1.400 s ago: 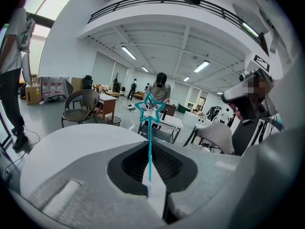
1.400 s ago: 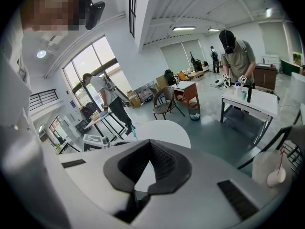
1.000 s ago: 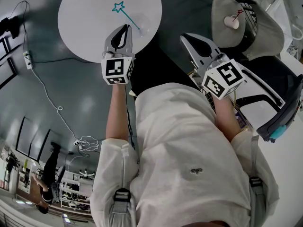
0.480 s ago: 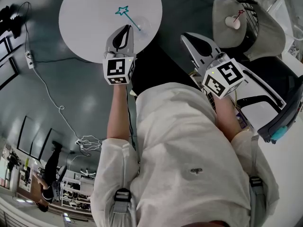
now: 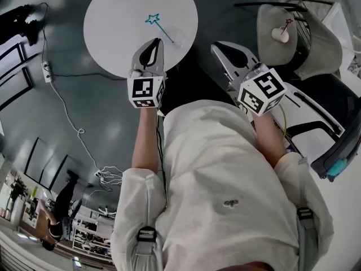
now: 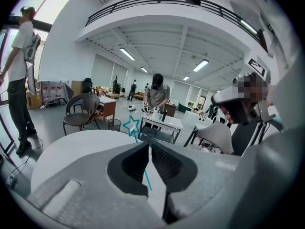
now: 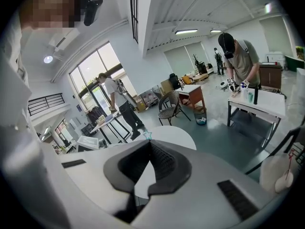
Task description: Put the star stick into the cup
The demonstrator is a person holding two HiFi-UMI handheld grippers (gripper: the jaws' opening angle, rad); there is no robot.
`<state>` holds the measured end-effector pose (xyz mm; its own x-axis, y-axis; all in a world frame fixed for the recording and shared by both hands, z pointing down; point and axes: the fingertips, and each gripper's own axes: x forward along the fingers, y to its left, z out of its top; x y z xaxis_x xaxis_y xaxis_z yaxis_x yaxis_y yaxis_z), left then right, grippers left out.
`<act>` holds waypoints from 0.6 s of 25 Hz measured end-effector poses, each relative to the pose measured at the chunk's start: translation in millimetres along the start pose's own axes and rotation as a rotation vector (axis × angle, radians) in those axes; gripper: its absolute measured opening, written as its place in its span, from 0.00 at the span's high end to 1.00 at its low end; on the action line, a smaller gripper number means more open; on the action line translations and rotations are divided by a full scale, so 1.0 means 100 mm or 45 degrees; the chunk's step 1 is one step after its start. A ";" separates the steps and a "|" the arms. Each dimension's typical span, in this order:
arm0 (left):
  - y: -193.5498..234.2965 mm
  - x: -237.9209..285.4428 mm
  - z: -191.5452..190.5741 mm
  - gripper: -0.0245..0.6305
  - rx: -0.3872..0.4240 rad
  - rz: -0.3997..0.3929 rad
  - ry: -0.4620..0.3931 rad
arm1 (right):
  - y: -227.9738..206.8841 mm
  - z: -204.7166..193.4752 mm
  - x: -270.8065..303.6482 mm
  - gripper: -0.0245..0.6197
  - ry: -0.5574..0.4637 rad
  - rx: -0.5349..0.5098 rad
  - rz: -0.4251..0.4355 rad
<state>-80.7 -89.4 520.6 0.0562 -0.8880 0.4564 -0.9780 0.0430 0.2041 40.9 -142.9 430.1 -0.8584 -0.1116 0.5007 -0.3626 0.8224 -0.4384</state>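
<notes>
A teal star stick (image 5: 161, 28) lies flat on the round white table (image 5: 118, 21). My left gripper (image 5: 153, 40) hovers over the table's near edge, just left of the stick's plain end, shut and holding nothing. In the left gripper view the star (image 6: 131, 125) shows just beyond the touching tips of the left gripper (image 6: 147, 144). My right gripper (image 5: 216, 45) is off the table to the right, shut and empty. A small pale cup (image 5: 281, 34) with a red stick in it stands on a grey chair seat (image 5: 276, 13); the cup (image 7: 284, 179) also shows low right in the right gripper view.
A dark chair frame (image 5: 316, 95) and white furniture stand at the right, beside the grey seat. A cable (image 5: 62, 103) runs across the grey floor on the left. People, tables and a wicker chair (image 6: 81, 116) stand farther off in the room.
The head view has shifted a little, so the table and both grippers sit slightly lower and to the right. The star stick still lies on the table and both grippers stay shut.
</notes>
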 end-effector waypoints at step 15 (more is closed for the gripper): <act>-0.36 -0.41 0.39 0.94 0.046 0.008 -0.069 | 0.22 0.15 -0.15 0.95 -0.092 -0.086 0.094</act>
<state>-55.5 -72.7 460.9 0.0398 -0.9114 0.4095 -0.9850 0.0332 0.1695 40.2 -131.5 402.1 -0.9065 -0.0873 0.4130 -0.2743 0.8654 -0.4193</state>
